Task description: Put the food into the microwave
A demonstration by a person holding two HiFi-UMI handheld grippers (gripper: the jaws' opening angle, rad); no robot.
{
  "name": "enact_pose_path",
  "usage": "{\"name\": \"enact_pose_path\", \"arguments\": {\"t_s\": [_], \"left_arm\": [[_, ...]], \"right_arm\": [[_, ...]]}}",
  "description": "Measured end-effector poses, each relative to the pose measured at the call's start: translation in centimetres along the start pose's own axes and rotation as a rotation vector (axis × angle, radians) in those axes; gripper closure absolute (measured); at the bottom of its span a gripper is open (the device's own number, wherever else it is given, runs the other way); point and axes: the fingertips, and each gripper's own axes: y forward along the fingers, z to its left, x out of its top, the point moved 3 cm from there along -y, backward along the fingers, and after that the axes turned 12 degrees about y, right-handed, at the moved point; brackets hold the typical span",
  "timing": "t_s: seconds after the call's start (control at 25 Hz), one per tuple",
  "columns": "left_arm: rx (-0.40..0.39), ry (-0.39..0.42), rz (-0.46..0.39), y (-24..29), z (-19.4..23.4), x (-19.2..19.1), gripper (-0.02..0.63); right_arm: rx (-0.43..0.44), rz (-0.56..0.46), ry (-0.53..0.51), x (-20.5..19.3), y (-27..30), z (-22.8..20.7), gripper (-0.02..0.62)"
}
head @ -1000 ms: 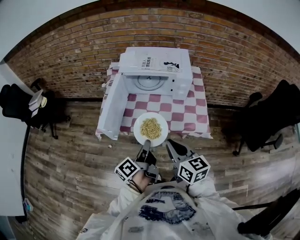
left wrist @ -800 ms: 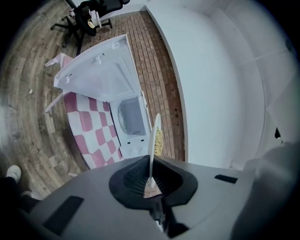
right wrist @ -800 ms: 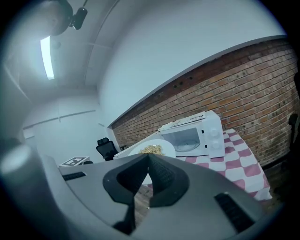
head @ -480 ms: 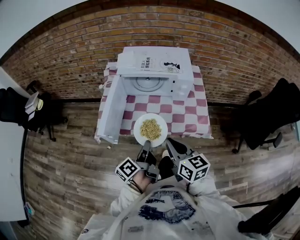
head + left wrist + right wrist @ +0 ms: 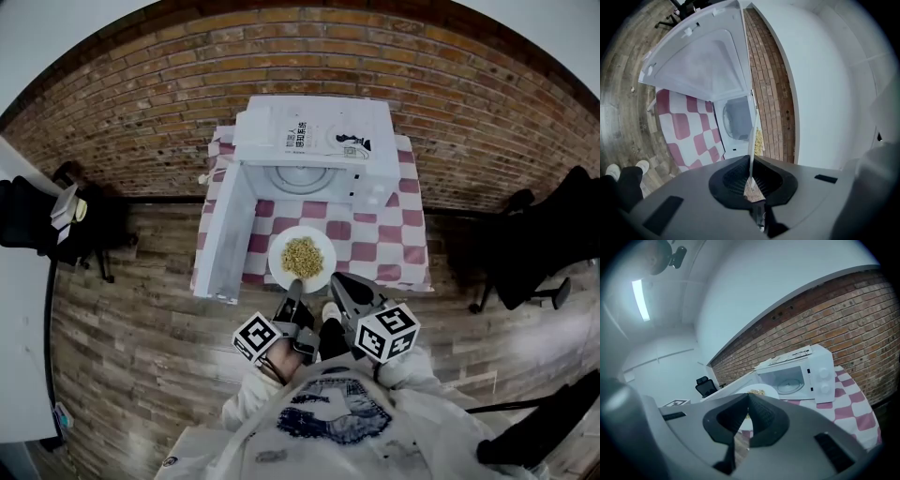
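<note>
We carry the plate (image 5: 278,253) by its near rim, over the near edge of the checked surface (image 5: 375,244) and facing the microwave (image 5: 314,141), whose door (image 5: 228,230) stands open at the left. The left hand-held gripper (image 5: 294,287) is clamped narrow on the rim, which runs edge-on between its jaws. The right hand-held gripper (image 5: 336,278) appears pinched on the rim just beside it.

We judge the plate to be stiff, smooth-edged and breakable. The food (image 5: 302,256) is a loose heap of small yellow pieces that would roll off at any tilt. All the weight hangs beyond the jaws, so two firm rim grips, held level, suit it best.
</note>
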Motion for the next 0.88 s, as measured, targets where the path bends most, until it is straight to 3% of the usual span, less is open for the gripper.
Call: {"name": "enact_pose_path", "arguments": {"t_s": [0.36, 0.88], "left_arm": [[0.020, -0.045, -0.019, 8.2, 0.8, 2.6, 0.589], [0.130, -0.090, -0.101, 15.1, 3.9, 4.8, 0.589]], "right_arm": [[0.009, 0.015, 0.008, 5.0, 5.4, -4.9, 0.580], [0.077, 0.067, -0.018, 8.7, 10.5, -10.3, 0.581]]}}
